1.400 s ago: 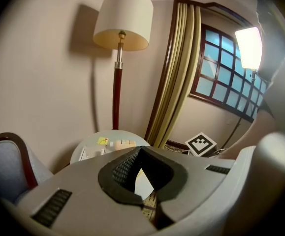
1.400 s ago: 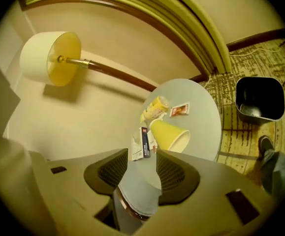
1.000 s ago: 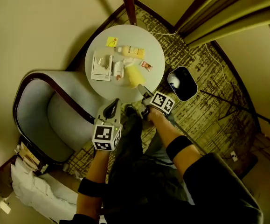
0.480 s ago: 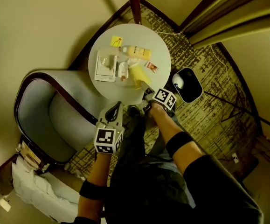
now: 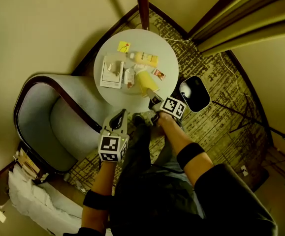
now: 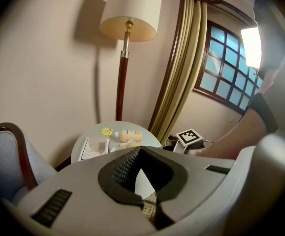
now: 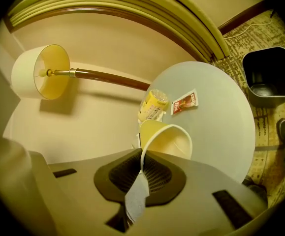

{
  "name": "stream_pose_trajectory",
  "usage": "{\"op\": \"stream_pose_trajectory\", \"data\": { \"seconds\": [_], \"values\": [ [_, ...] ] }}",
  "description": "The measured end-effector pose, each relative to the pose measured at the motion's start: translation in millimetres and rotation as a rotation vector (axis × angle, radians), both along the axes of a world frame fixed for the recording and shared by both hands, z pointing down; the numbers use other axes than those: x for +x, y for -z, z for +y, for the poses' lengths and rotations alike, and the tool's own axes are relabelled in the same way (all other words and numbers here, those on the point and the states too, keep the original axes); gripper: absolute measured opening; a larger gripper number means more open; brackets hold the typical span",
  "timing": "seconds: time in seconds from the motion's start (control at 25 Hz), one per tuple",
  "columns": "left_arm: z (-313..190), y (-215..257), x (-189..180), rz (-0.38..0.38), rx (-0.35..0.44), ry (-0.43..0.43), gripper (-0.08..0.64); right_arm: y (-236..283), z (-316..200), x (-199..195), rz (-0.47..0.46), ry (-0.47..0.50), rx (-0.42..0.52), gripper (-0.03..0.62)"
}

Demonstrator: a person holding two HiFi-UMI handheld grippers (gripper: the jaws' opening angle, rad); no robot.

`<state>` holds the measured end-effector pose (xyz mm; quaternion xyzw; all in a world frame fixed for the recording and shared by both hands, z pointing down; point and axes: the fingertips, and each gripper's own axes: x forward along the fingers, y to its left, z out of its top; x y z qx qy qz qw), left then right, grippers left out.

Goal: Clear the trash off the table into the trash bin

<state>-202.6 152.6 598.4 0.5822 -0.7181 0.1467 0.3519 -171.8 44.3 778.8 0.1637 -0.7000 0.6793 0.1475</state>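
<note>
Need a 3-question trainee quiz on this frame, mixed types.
1. Multiple choice: what is the right gripper closed on? A) bottle B) cup C) red packet
2. True or false: the bin stands on the table.
3. Fill in: the left gripper is ___ and holds nothing.

Key
1. B. Its jaws have just been closing, and the cup's rim is pinched between them.
2. False. The bin stands on the floor beside the table.
3. shut
</note>
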Motion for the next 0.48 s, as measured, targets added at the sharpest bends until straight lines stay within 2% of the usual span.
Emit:
{"op": "stream_pose_trajectory", "data": {
  "seconds": [0.12, 0.24, 0.48],
  "values": [
    [-2, 7, -1, 0.008, 0.013, 0.013, 0.000, 29, -2, -3, 0.004, 0.106, 0.095, 0.028],
    [0, 14, -3, -0.006, 0.026, 0.026, 0.000, 74, 1, -7, -0.006, 0.275, 0.254, 0.028],
    [-10, 48, -5, -0.040, 0.092, 0.058, 0.000, 156, -4, -1, -0.008, 0.497, 0.543, 0.028]
  ]
}}
